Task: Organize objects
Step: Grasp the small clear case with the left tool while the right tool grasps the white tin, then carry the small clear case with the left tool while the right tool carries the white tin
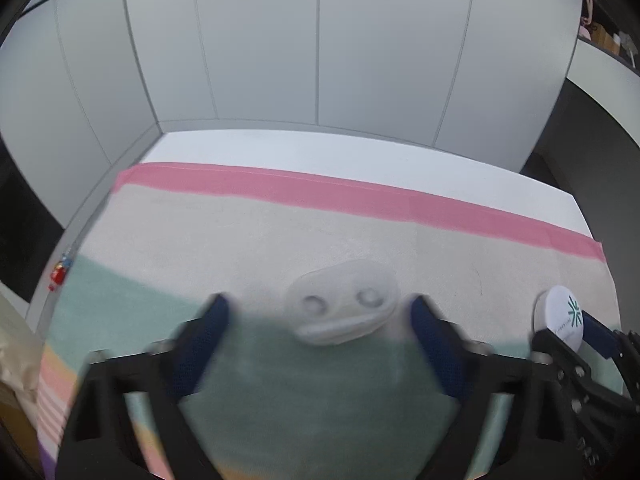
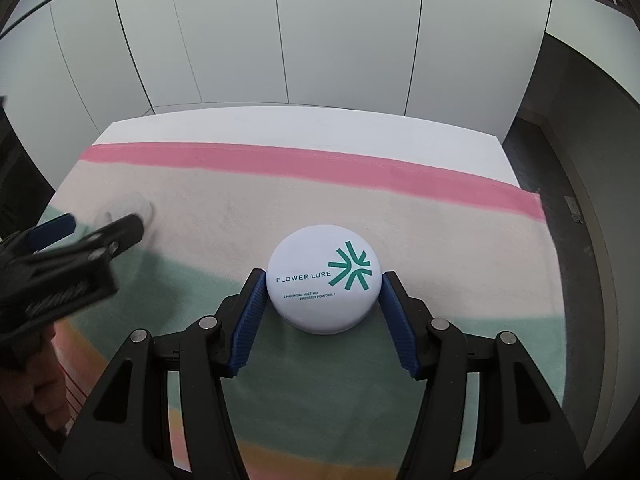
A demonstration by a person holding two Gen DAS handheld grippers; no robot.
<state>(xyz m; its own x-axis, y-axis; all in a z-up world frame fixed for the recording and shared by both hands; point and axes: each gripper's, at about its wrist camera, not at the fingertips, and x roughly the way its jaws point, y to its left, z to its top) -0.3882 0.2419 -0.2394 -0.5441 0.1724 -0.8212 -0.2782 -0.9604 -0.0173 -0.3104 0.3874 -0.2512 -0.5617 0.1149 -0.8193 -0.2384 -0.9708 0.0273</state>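
Observation:
A white round powder compact (image 2: 324, 280) with green "FLOWER LURE" print lies on the striped cloth (image 2: 440, 232). My right gripper (image 2: 323, 282) is shut on it, blue pads touching both its sides. The compact (image 1: 560, 314) also shows at the right of the left wrist view. A small translucent white case (image 1: 342, 308) with two round dimples lies on the cloth between the fingers of my left gripper (image 1: 320, 312). A gap shows on each side of the case, so this gripper is open. In the right wrist view the left gripper (image 2: 96, 222) is blurred at the far left, with the case (image 2: 134, 206) just beyond it.
The cloth, with pink, cream and green bands, covers a white table (image 2: 304, 124) that ends at a grey panelled wall. A small red object (image 1: 58, 274) lies by the table's left edge, and a brown paper bag (image 1: 16, 356) sits lower left. A person's hand (image 2: 40, 384) holds the left gripper.

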